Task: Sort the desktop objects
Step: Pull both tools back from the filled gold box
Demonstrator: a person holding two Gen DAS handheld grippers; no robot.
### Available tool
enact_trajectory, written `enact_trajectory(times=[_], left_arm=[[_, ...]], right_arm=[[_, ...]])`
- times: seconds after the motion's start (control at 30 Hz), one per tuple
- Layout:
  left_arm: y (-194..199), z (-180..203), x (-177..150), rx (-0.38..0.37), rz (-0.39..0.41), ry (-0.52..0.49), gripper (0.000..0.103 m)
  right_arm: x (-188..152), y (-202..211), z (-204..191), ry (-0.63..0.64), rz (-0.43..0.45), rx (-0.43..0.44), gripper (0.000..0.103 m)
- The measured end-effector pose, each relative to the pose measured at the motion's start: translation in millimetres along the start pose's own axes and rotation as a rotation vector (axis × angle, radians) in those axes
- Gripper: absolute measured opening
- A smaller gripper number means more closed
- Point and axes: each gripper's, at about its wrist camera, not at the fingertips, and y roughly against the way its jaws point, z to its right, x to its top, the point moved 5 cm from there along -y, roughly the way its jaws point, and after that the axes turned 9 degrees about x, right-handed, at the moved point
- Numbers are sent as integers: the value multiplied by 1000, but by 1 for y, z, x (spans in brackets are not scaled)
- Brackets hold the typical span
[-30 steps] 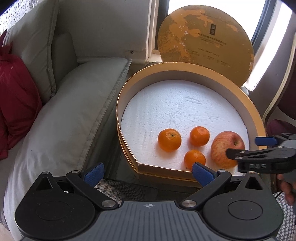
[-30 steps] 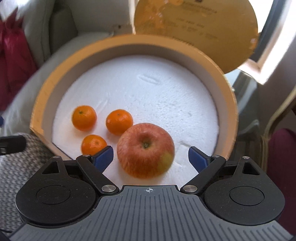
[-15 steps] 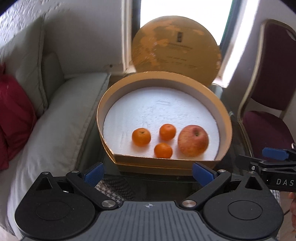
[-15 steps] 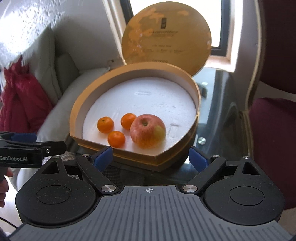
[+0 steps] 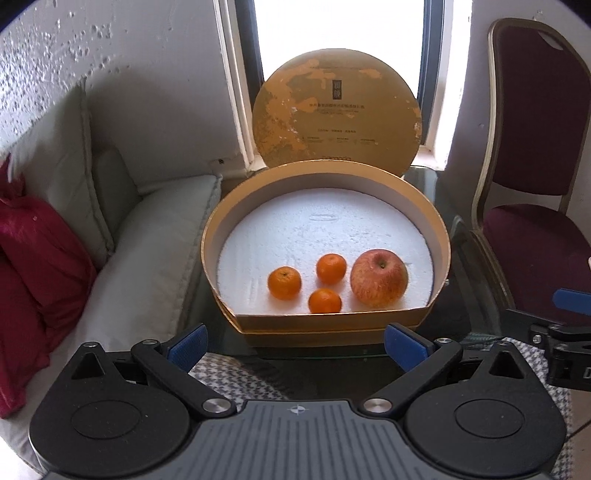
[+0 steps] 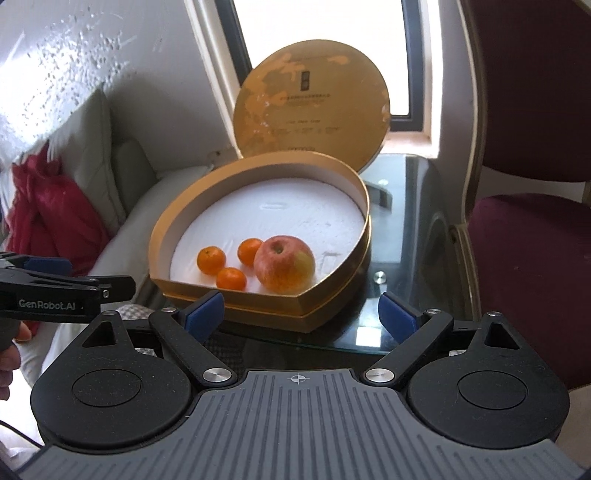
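- L gripper point(image 5: 295, 345): blue fingers wide apart, nothing between them, held near side of the gold box point(image 5: 328, 325), not touching it.
- R gripper point(image 6: 301, 314): fingers also spread wide, empty, just short of the box's near rim. Also seen at far right edge of L wrist view.
- Box sits on glass table point(image 6: 402, 236), white foam liner point(image 5: 317, 229) inside; round lid point(image 5: 336, 110) stands upright at far side against the window point(image 5: 340, 29).
- Apple point(image 5: 379, 278) on foam, near-right part of the box.
- 3 tangerines left of the apple, close together but apart: left one point(image 5: 284, 283), far one point(image 5: 331, 268), near one point(image 5: 324, 301) by the near rim.
- Grey sofa point(image 5: 140, 258) w/ red cushion point(image 5: 40, 266) left of table; maroon chair point(image 5: 532, 229) to the right.
- Checked cloth point(image 5: 229, 373) under the grippers, near side.
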Motion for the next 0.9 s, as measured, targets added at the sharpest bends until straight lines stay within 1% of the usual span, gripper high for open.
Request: enact_trajectory(times=[0.1,0.23,0.43,0.57,0.63,0.7,0.77,0.9], left_arm=[[1,-2,0,22,-1,-6,102],[0,-4,-1,27,-6,-7,102],[-18,-6,-7,12,-70,6,102],[-30,-13,-9,9,-104,27,102],[-28,-20,-5,4,-89,58,102],[-21,-28,-1,-2,-53,91,102],[-16,-34,-1,-7,-31,104,102],[-11,-40,-9,-17,-27,120,102]], right_arm=[[-2,4,-1,-1,8,-5,94],[-6,4,-4,7,2,-8,94],[-12,-5,-6,38,-36,-37,94],[-10,-10,-2,30,-56,-48,94],[-7,-10,0,23,-61,-58,94],[0,-4,0,19,-35,-71,94],[6,4,-3,21,-6,-73,94],[6,11,-10,31,5,-86,94]])
